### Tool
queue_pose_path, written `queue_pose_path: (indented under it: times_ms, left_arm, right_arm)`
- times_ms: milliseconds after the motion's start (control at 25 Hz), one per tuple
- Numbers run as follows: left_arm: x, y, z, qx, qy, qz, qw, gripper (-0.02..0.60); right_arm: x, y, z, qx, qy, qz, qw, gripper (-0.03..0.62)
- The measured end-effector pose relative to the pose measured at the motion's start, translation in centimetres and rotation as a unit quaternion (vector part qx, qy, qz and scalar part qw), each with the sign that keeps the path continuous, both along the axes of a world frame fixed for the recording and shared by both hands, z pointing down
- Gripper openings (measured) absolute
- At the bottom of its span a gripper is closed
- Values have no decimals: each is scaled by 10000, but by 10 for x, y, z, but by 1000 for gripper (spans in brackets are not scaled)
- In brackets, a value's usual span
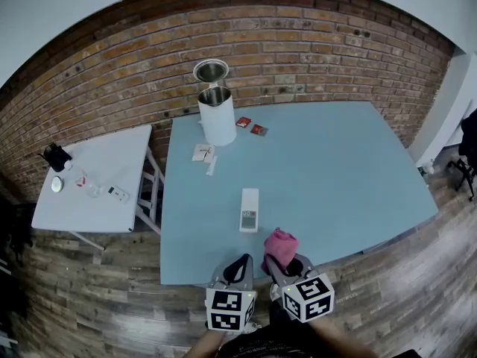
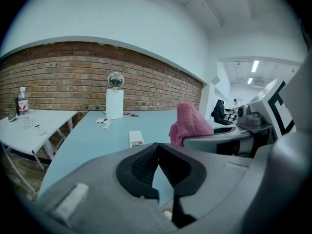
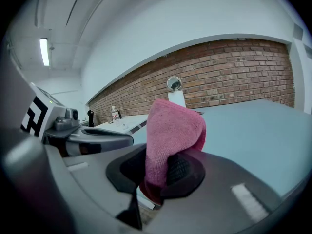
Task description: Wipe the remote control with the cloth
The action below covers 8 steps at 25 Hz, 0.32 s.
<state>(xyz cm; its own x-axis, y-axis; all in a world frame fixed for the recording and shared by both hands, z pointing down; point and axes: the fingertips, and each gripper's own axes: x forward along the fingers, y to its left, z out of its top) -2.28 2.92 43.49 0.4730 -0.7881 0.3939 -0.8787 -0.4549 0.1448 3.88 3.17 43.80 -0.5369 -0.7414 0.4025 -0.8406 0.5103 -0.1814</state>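
Observation:
A white remote control [image 1: 249,209] lies flat on the light-blue table [image 1: 335,170], a little beyond both grippers; it also shows in the left gripper view as the remote control [image 2: 136,138]. My right gripper [image 1: 282,259] hovers over the table's near edge, shut on a folded pink cloth [image 1: 280,245] that sticks up out of its jaws, seen close as the cloth [image 3: 171,135]. My left gripper [image 1: 241,265] is beside it on the left, shut and empty. The pink cloth [image 2: 189,124] appears at the right in the left gripper view.
A white kettle [image 1: 215,112] with its lid up stands at the table's far side, with small red packets [image 1: 251,126] and paper slips [image 1: 204,155] near it. A smaller white table [image 1: 97,177] with small items stands to the left. A brick wall runs behind.

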Motion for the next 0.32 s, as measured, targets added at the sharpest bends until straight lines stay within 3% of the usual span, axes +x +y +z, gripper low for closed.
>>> queue_pose_path:
  times_ms: [320]
  left_arm:
    - [5,-1,0,-5,-1,55,10000,0]
  right_arm:
    - [3,-1,0,-19,-1,-12,10000,69]
